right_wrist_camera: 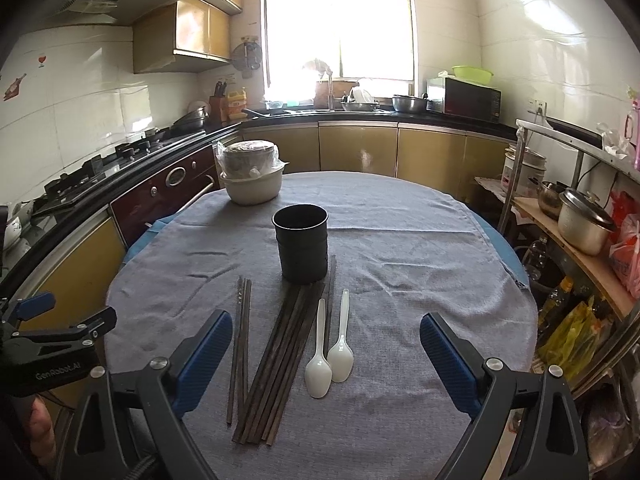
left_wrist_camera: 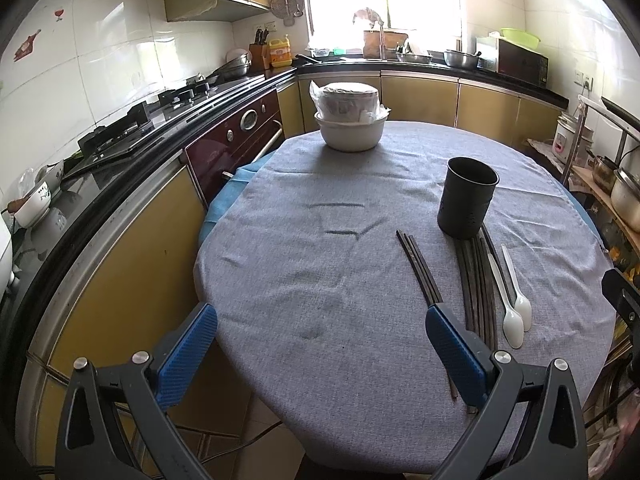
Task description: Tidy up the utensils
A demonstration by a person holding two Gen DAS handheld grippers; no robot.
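A dark cylindrical utensil holder [right_wrist_camera: 301,242] [left_wrist_camera: 467,202] stands upright and empty on the grey cloth. In front of it lies a bundle of several dark chopsticks [right_wrist_camera: 280,356] [left_wrist_camera: 478,292], with a smaller group of chopsticks [right_wrist_camera: 242,340] [left_wrist_camera: 420,272] just to its left. Two white plastic spoons [right_wrist_camera: 330,356] [left_wrist_camera: 516,308] lie side by side on the right of the bundle. My right gripper [right_wrist_camera: 326,356] hovers open above the chopsticks and spoons. My left gripper [left_wrist_camera: 320,350] is open over bare cloth, left of the chopsticks. It also shows at the left edge of the right wrist view, as left gripper [right_wrist_camera: 48,336].
A white bowl with wrapped dishes [left_wrist_camera: 351,120] [right_wrist_camera: 251,178] sits at the table's far side. A counter with a stove [left_wrist_camera: 132,128] runs along the left. A shelf with metal pots [right_wrist_camera: 580,220] stands on the right. The table's cloth [left_wrist_camera: 320,248] hangs over a rounded edge.
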